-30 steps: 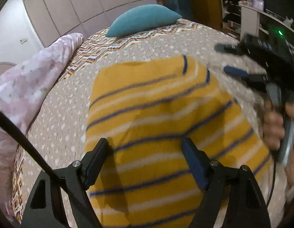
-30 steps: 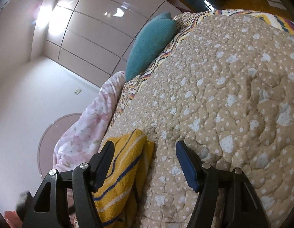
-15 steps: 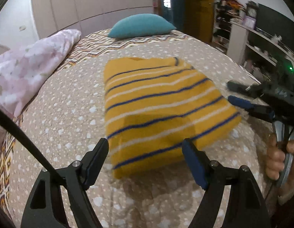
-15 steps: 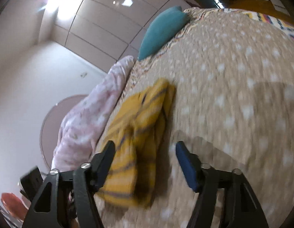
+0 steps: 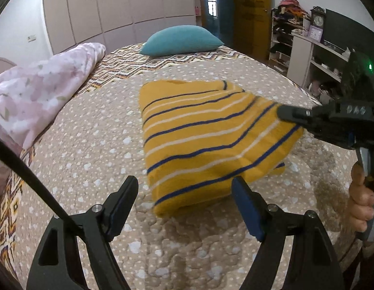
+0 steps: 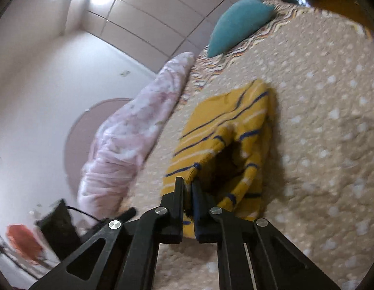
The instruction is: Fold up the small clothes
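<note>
A folded yellow garment with blue and white stripes (image 5: pixel 206 130) lies on the beige dotted bedspread (image 5: pixel 90 154). My left gripper (image 5: pixel 184 205) is open and empty, just in front of the garment's near edge. My right gripper (image 6: pixel 188 188) is shut on the garment's right edge (image 6: pixel 191 171) and lifts its top layer, so the fold gapes open (image 6: pixel 225 166). It also shows in the left wrist view (image 5: pixel 283 113), gripping the garment's right side.
A teal pillow (image 5: pixel 182 39) lies at the head of the bed. A pink floral duvet (image 5: pixel 37 96) is bunched along the left side. Shelves (image 5: pixel 308 48) stand to the right of the bed. Wardrobe doors (image 5: pixel 114 7) are behind.
My left gripper has pulled back from over the garment. My right gripper has swung to the garment's right edge and shut on it, lifting the top layer.
</note>
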Motion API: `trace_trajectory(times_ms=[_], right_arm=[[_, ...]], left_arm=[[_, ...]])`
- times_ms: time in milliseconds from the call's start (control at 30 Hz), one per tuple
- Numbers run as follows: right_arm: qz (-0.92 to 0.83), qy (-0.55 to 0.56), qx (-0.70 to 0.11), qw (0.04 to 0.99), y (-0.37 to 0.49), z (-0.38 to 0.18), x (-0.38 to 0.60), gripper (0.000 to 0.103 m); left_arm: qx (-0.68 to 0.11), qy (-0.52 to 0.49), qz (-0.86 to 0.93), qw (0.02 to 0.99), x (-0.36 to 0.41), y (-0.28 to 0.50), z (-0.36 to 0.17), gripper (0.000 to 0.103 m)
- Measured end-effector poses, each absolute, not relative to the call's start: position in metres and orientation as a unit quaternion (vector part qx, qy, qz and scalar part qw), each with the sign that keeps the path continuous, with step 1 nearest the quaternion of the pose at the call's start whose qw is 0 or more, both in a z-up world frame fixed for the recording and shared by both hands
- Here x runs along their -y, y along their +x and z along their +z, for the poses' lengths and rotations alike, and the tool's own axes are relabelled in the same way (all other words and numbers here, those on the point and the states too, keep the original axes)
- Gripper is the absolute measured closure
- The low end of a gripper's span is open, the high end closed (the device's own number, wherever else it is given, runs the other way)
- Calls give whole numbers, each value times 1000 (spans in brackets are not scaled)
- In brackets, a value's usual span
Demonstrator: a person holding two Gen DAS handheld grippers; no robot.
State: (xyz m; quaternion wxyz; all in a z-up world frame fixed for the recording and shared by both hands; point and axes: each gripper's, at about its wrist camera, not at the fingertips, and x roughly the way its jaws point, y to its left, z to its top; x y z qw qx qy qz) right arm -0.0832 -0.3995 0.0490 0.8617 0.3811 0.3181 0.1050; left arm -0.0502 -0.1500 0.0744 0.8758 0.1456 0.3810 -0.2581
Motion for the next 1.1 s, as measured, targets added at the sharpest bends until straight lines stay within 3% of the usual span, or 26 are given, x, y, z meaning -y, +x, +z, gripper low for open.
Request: trace_trajectory(times_ms=[100, 167, 200, 233, 300, 567, 600, 633, 767, 833, 1100], right_arm=[[10, 324, -339, 883, -96, 42, 404, 92], [33, 345, -330, 878, -113, 36, 407, 91], [51, 351, -322, 878, -125, 35, 405, 80], [56, 344, -318, 882, -134, 34, 402, 61], [59, 303, -330, 892, -149, 32, 388, 51], [52, 147, -399, 904, -98, 20, 333, 51], [52, 141, -403, 903, -91, 18, 330, 60], [52, 140, -408, 901, -86, 17, 329, 88], [42, 182, -396, 899, -104, 24, 352, 92], [7, 205, -395, 896, -119, 20, 373, 103], [-21, 239, -376, 895, -149, 20, 404, 101]], left_arm=[[-386, 145, -250, 876, 140, -48, 70, 25], [-395, 139, -242, 875, 129, -47, 67, 25], [-399, 134, -240, 875, 124, -46, 65, 25], [-406, 127, -236, 874, 116, -45, 63, 25], [-416, 113, -228, 873, 102, -43, 60, 25], [-439, 64, -210, 871, 66, -42, 53, 25], [-439, 57, -210, 872, 63, -43, 54, 25], [-438, 52, -209, 873, 61, -42, 55, 25], [-437, 32, -214, 873, 54, -44, 59, 24], [-437, 30, -216, 872, 53, -44, 57, 24], [-450, 46, -219, 864, 62, -48, 43, 24]])
